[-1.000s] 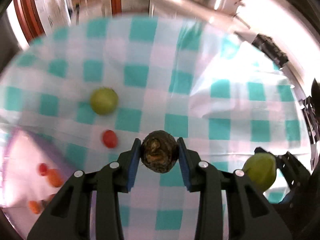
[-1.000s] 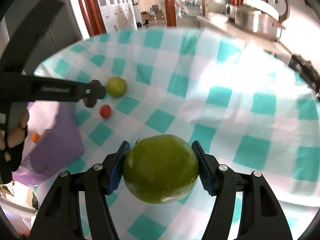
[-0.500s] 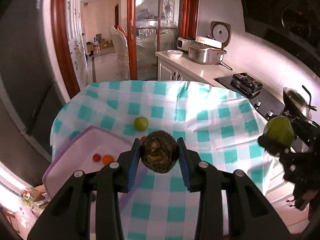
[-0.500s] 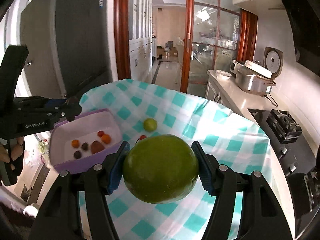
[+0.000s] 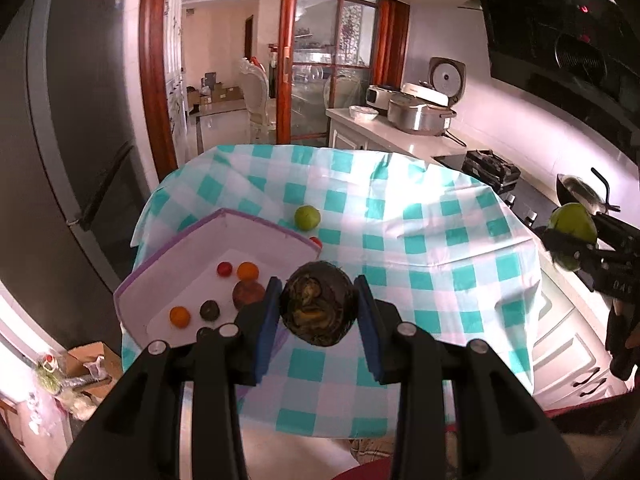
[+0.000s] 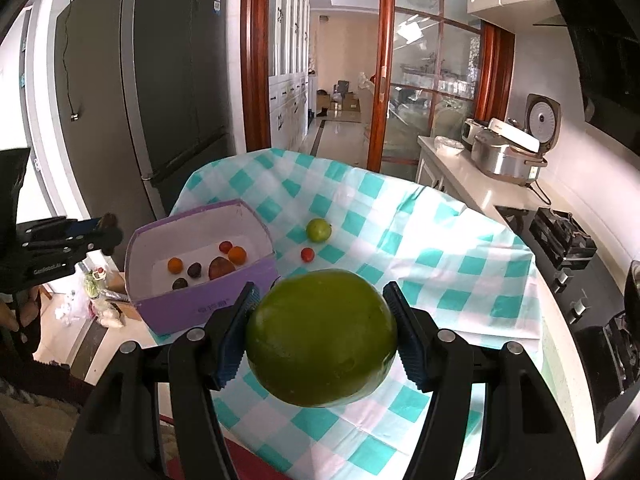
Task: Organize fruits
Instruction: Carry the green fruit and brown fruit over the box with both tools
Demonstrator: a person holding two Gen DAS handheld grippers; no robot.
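Observation:
My left gripper [image 5: 318,306] is shut on a dark brown fruit [image 5: 318,308], held high above the table near the purple box [image 5: 208,240]. My right gripper [image 6: 320,340] is shut on a large green fruit [image 6: 320,340], also high above the table; it shows at the right edge of the left wrist view [image 5: 572,236]. The purple box [image 6: 200,304] holds several small red, orange and dark fruits. A small green fruit [image 6: 319,230] and a small red fruit [image 6: 307,254] lie on the checked tablecloth [image 6: 400,248] beside the box.
A dark fridge [image 6: 140,100] stands left of the table. A counter with rice cookers [image 6: 504,152] and a hob [image 6: 564,240] runs along the right. Bags and a cardboard box [image 5: 80,364] lie on the floor at left.
Both grippers have risen far above the table with their fruits still held, so the table, box and kitchen now show whole and small.

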